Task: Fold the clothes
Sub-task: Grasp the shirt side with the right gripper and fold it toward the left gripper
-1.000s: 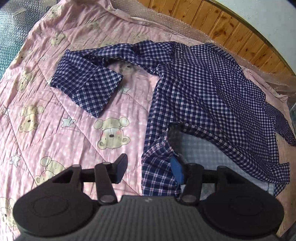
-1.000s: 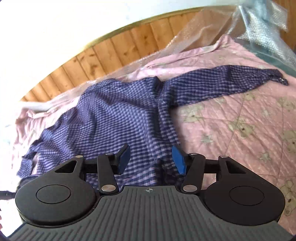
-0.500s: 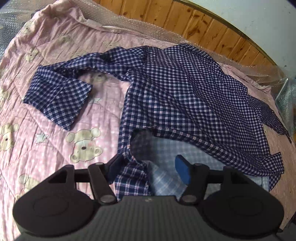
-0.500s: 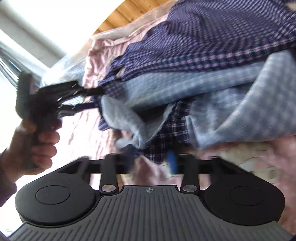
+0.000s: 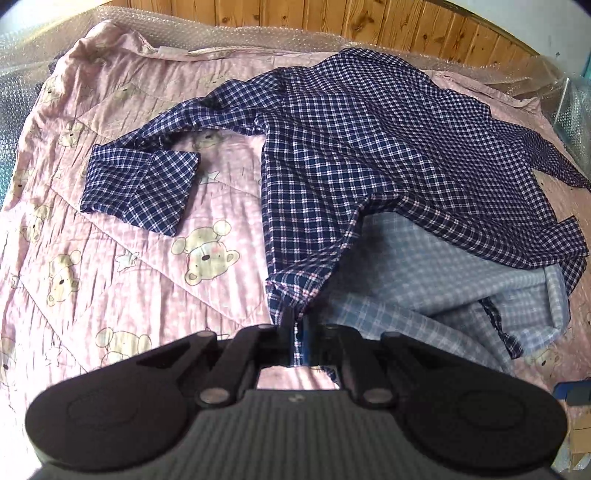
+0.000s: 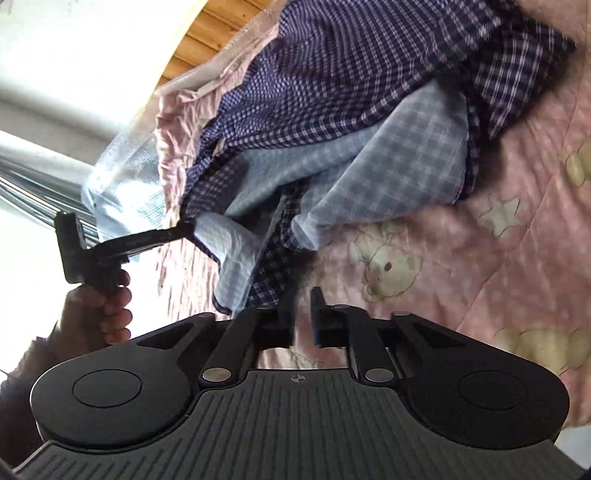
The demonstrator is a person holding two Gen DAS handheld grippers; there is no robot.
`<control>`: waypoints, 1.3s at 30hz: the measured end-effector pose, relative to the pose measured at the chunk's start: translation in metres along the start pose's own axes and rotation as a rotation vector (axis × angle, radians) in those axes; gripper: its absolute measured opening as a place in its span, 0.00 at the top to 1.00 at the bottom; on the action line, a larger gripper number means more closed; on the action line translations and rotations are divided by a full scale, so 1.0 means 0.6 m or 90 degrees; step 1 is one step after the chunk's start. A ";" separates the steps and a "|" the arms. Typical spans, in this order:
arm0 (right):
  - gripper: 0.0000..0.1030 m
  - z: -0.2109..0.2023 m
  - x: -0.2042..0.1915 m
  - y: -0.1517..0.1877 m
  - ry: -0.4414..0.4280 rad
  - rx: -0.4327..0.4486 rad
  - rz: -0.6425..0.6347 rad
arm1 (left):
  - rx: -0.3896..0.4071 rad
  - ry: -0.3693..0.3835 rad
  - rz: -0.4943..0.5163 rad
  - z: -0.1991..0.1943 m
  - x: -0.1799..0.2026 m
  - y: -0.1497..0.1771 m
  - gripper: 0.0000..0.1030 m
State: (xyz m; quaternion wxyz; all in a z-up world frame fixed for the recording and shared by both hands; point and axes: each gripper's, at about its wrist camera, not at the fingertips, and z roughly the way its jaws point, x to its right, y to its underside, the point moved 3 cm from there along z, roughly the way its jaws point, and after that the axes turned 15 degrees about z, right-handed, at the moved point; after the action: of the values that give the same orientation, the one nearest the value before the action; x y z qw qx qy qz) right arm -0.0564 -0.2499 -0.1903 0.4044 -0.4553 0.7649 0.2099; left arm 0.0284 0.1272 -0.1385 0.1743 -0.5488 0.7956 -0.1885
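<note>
A navy plaid shirt (image 5: 369, 147) lies spread on a pink bear-print quilt (image 5: 110, 258), its pale blue inside showing at the lifted hem. My left gripper (image 5: 300, 325) is shut on the hem's near corner. One sleeve with its cuff (image 5: 140, 188) is bent out to the left. In the right wrist view the shirt (image 6: 332, 74) bunches just ahead of my right gripper (image 6: 303, 306), low over the quilt (image 6: 517, 184). Its jaws are opening; only quilt shows in the gap, and the hem hangs at the left finger's tip. A hand (image 6: 99, 306) holds the left gripper (image 6: 184, 230), pinched on the shirt's edge.
A wooden headboard (image 5: 369, 18) runs along the far side of the bed. Bubble wrap (image 5: 22, 92) covers the bed's left and far edges. Bare quilt lies left of the shirt. White wall and a bright window fill the left of the right wrist view.
My left gripper has closed on the shirt's hem corner. My right gripper swung down from above the shirt to just over the quilt by the hem, rolling, and its jaws have parted.
</note>
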 end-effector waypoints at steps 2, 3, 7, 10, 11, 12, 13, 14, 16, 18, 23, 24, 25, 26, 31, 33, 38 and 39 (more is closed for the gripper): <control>0.23 0.032 -0.014 0.012 -0.023 0.011 -0.010 | 0.000 -0.004 -0.003 -0.002 0.003 -0.003 0.96; 0.21 0.050 -0.022 0.017 -0.033 0.018 -0.019 | 0.002 -0.011 -0.005 -0.003 0.003 -0.005 0.96; 0.54 0.133 -0.054 0.034 -0.048 0.018 -0.063 | 0.021 -0.015 -0.014 -0.022 0.003 -0.014 0.97; 1.00 0.135 -0.066 0.040 -0.006 0.011 -0.108 | 0.030 -0.015 -0.003 -0.049 0.002 -0.010 0.97; 1.00 0.122 -0.067 0.037 -0.010 0.003 -0.104 | 0.030 -0.013 0.000 -0.059 0.001 -0.004 0.97; 1.00 0.107 -0.068 0.034 -0.014 -0.006 -0.100 | 0.030 -0.012 0.004 -0.070 0.000 0.002 0.97; 1.00 0.088 -0.066 0.031 -0.017 -0.018 -0.097 | 0.030 -0.010 0.007 -0.081 -0.002 0.009 0.97; 1.00 0.071 -0.063 0.029 -0.017 -0.033 -0.093 | 0.028 -0.005 0.010 -0.090 -0.003 0.019 0.97; 1.00 0.038 -0.048 0.025 -0.013 -0.060 -0.085 | 0.010 -0.004 0.023 -0.096 0.001 0.043 0.97; 1.00 0.014 -0.029 0.020 0.015 -0.068 -0.091 | -0.005 -0.004 0.026 -0.092 0.004 0.065 0.97; 0.85 0.022 0.001 0.017 0.028 -0.064 -0.071 | -0.028 -0.005 0.005 -0.062 0.008 0.111 0.97; 0.74 0.029 0.004 0.021 0.011 -0.053 -0.063 | -0.015 -0.001 -0.012 -0.062 0.006 0.105 0.97; 0.45 0.043 0.002 0.025 -0.004 -0.039 -0.059 | 0.000 0.002 -0.020 -0.067 0.004 0.092 0.97; 0.35 0.057 0.000 0.028 -0.019 -0.024 -0.056 | 0.016 0.005 -0.028 -0.072 0.003 0.079 0.97; 0.40 0.134 -0.004 0.048 -0.081 0.000 -0.047 | 0.073 0.003 -0.015 -0.099 0.005 0.005 0.97; 0.41 0.145 -0.012 0.057 -0.103 -0.010 -0.052 | 0.088 0.002 -0.004 -0.107 0.008 -0.021 0.97; 0.99 0.161 -0.018 0.082 -0.105 -0.061 -0.055 | 0.090 -0.009 0.036 -0.111 0.022 -0.060 0.97; 0.99 0.157 -0.018 0.083 -0.094 -0.061 -0.055 | 0.084 -0.014 0.044 -0.109 0.025 -0.061 0.97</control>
State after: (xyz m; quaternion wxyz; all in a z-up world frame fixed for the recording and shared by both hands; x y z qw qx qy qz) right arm -0.0564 -0.1543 -0.2389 0.4461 -0.4901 0.7019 0.2613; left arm 0.0209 0.1082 -0.0647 0.2252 -0.5105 0.7977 -0.2288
